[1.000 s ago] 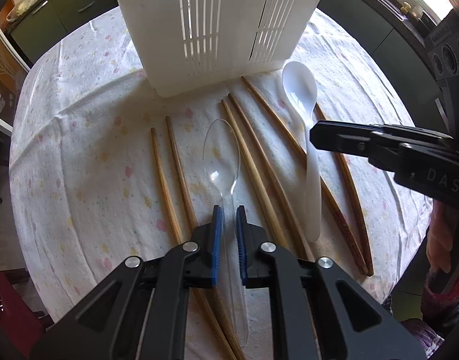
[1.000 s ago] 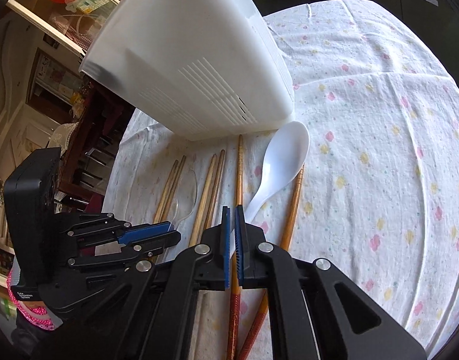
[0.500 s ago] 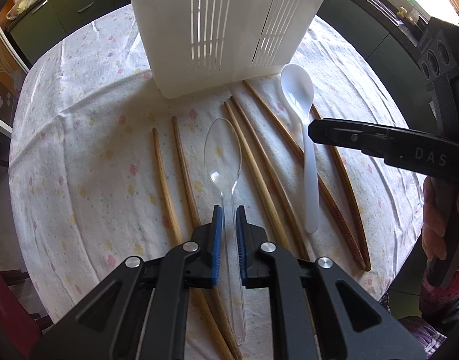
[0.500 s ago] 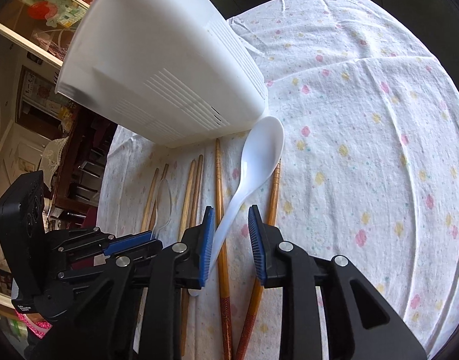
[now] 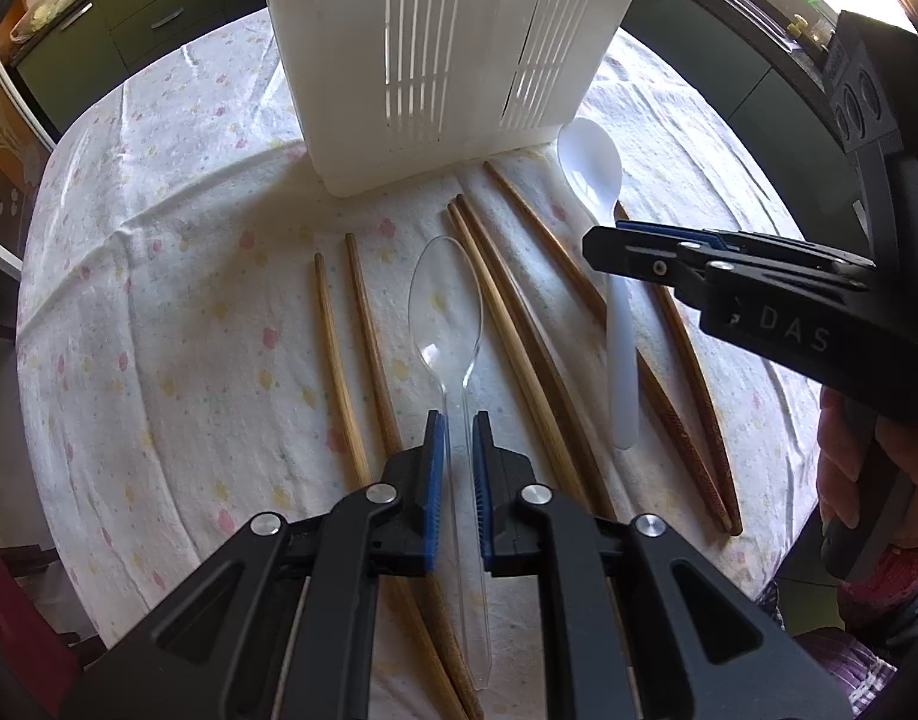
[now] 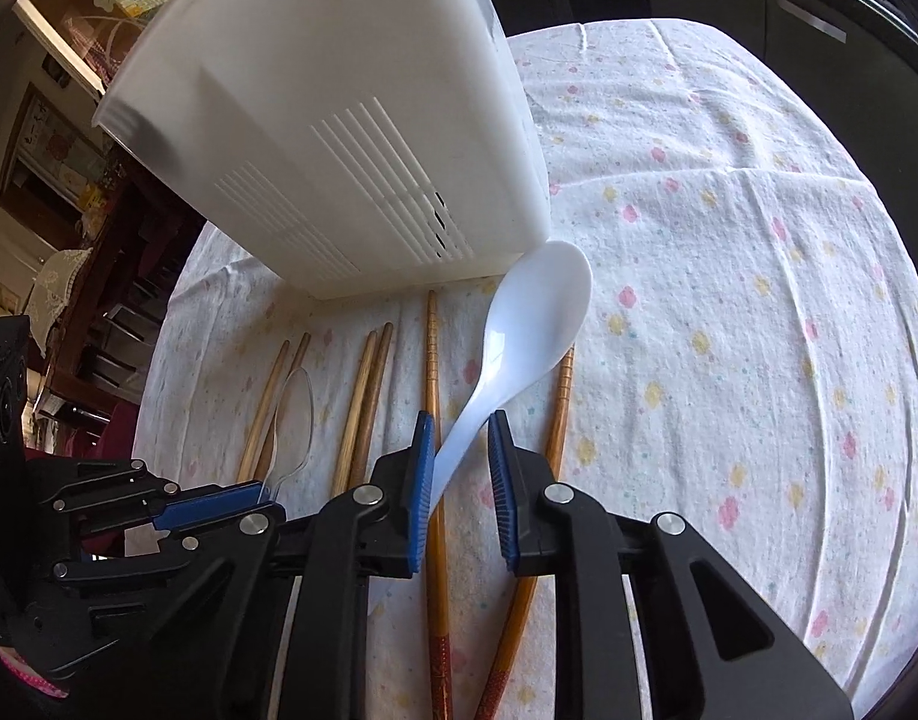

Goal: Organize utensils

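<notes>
A clear plastic spoon [image 5: 447, 306] lies on the tablecloth among several wooden chopsticks [image 5: 522, 348]. My left gripper [image 5: 457, 420] is slightly open, its jaws on either side of the clear spoon's handle. A white spoon [image 6: 522, 330] lies with its bowl against the white slotted utensil holder [image 6: 339, 138]. My right gripper [image 6: 459, 426] is open, its jaws on either side of the white spoon's handle. The white spoon [image 5: 597, 180] and the holder [image 5: 441, 54] also show in the left wrist view.
A flower-print cloth [image 6: 729, 276] covers the round table. Dark-tipped chopsticks [image 6: 434, 408] lie beside the white spoon. Cabinets [image 5: 141, 12] stand behind the table, shelves [image 6: 69, 138] to the left.
My right gripper has opened from shut and come around the white spoon's handle. My left gripper has stayed around the clear spoon, drawing back a little.
</notes>
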### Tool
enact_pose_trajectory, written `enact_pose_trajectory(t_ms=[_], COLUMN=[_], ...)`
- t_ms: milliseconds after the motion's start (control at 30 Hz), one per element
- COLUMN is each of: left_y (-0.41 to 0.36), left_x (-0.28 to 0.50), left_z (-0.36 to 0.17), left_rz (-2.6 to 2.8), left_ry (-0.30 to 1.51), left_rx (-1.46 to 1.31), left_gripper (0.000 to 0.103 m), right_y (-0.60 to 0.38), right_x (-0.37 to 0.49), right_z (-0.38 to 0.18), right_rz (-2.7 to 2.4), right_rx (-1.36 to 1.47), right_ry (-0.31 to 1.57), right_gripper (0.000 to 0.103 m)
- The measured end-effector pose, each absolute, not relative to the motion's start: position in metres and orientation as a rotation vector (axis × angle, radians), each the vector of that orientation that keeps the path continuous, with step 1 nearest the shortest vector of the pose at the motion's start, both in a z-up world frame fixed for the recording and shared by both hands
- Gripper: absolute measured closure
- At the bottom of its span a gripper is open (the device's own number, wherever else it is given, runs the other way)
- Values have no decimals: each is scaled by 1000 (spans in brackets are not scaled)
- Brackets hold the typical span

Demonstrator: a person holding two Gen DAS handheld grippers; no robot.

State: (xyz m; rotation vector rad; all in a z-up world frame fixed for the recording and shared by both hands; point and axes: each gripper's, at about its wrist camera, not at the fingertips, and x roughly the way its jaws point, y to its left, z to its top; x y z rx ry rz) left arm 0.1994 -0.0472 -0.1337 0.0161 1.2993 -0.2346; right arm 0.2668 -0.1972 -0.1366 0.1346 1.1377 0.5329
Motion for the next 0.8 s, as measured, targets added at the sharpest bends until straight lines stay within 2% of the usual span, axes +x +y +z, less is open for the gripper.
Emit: enact_pose_trajectory(t_ms=[100, 800], left_y=[-48, -55], left_x=[198, 158], left_z=[-131, -78], left_rz=[-235, -295], left_ry=[1293, 1142], left_rx=[17, 36], left_gripper=[94, 95], right_y=[-206, -250], right_x=[257, 189], right_z=[-122, -49], right_rz=[546, 684], right_rx=[131, 201], right_ry=[1086, 855], right_gripper=[97, 97])
